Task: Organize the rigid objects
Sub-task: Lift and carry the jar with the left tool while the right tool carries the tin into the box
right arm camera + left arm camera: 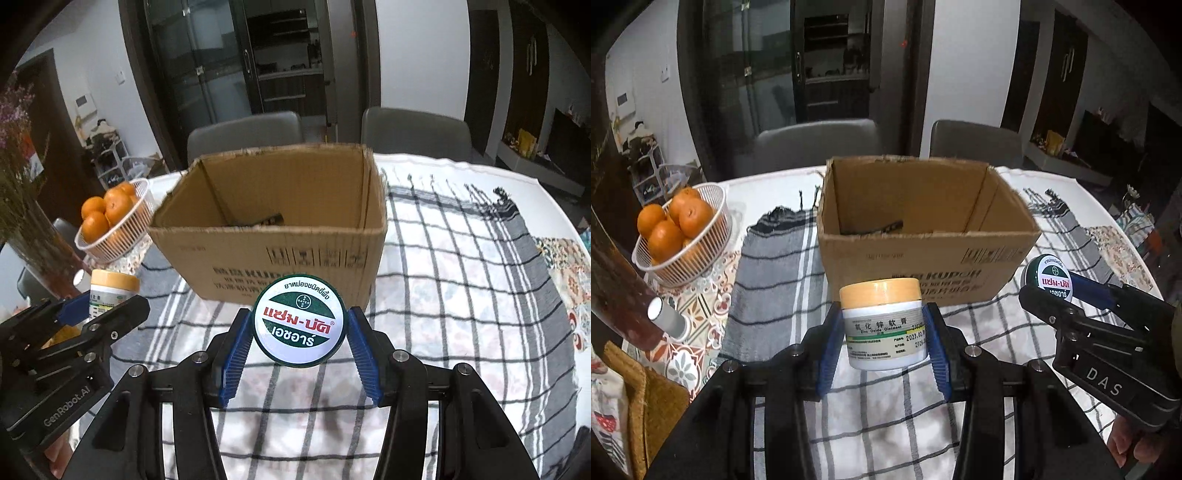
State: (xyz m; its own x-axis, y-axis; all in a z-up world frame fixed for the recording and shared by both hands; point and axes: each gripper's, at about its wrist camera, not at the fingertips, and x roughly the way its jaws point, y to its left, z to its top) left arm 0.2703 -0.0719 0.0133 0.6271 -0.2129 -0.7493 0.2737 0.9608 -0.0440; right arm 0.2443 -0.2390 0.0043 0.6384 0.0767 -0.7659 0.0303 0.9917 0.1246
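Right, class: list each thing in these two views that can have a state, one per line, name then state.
Left gripper: shut on jar.
Jar: lidded, upright, held above the cloth.
Right gripper: shut on tin.
Tin: closed, on edge, lid facing camera.
Box: open-topped, upright, a dark item inside.
Basket: filled with oranges.

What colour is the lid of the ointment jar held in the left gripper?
Pale orange-yellow, above a white body; the ointment jar shows best in the left wrist view, clamped in the left gripper.
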